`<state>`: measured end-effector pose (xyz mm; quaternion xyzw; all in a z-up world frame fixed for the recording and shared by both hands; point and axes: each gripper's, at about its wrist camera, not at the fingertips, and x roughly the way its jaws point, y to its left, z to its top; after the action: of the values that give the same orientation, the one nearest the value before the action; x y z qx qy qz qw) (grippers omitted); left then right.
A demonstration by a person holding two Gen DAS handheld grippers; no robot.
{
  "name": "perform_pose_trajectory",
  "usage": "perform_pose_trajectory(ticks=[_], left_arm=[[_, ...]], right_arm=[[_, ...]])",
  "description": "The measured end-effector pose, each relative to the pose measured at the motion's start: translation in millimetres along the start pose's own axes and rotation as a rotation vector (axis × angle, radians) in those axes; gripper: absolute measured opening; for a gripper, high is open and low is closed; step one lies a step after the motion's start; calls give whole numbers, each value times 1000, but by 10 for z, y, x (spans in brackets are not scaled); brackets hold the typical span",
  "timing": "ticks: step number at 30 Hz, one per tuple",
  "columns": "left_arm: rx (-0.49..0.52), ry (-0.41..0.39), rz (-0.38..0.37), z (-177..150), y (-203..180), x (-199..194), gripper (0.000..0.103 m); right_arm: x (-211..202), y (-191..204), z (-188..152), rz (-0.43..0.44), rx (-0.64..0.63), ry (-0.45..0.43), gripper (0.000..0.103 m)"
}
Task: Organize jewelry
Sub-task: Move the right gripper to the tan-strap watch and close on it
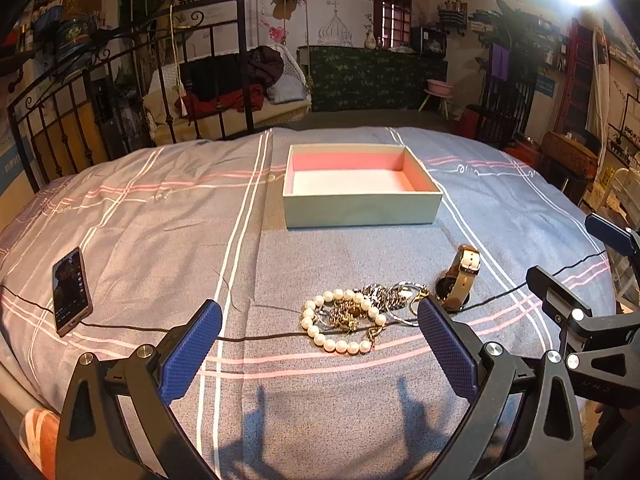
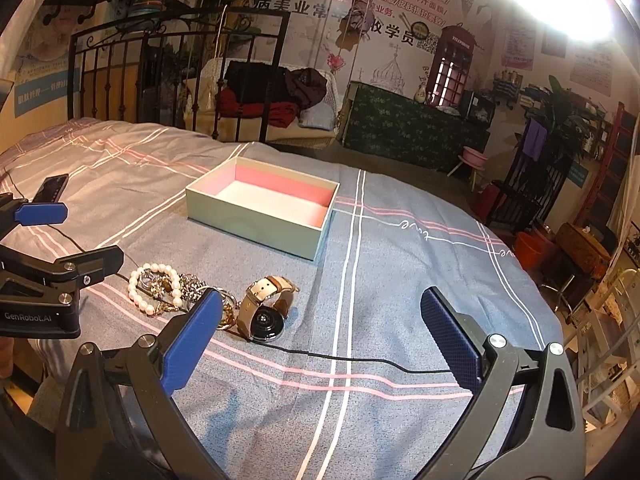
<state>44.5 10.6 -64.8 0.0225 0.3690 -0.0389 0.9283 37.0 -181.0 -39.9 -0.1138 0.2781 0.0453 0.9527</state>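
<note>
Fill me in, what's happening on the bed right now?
A person holds two handheld grippers over a bedspread, about to sort jewelry. Both the left gripper and the right gripper are open and empty. A pearl bracelet lies tangled with chains and rings, and a watch sits right beside the pile. The open box behind them has nothing visible inside yet. A phone lies off to the left with a black cable running across the cover.

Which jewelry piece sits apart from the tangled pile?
The watch, tan strap and dark round face, lies just beside the heap on its right. The pearl bracelet and chains are tangled together.
</note>
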Motion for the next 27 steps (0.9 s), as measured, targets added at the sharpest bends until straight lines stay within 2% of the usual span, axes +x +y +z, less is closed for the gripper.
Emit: perform_pose_trajectory(ticks=[3,7,9,11,16,18,22,24,27], left_arm=[[-21,78,-27,-45,60,188,96],[3,140,-55,-63,93,370,92],[15,175,-93,-71,100,461,92],[58,201,-143,-81,57,526,92],[182,230,-138,-84,-93,780,92],[199,252,-161,-77,-99,877,83],[188,251,-207,-47,-68,891,77],[198,239,-212,-50,-58,880,70],[205,218,-222,-45,-39,873,50]], right_arm=[[203,4,-30,35,-2,69,98],[441,13,-94,81,2,137,98],[535,16,-110,99,4,159,98],[601,17,-117,110,6,174,98],[783,-4,-100,97,-20,222,98],[851,-15,-113,103,-16,244,98],[929,-42,-128,143,14,263,98],[954,-48,-108,174,35,264,98],[1008,-29,-63,209,52,265,98]])
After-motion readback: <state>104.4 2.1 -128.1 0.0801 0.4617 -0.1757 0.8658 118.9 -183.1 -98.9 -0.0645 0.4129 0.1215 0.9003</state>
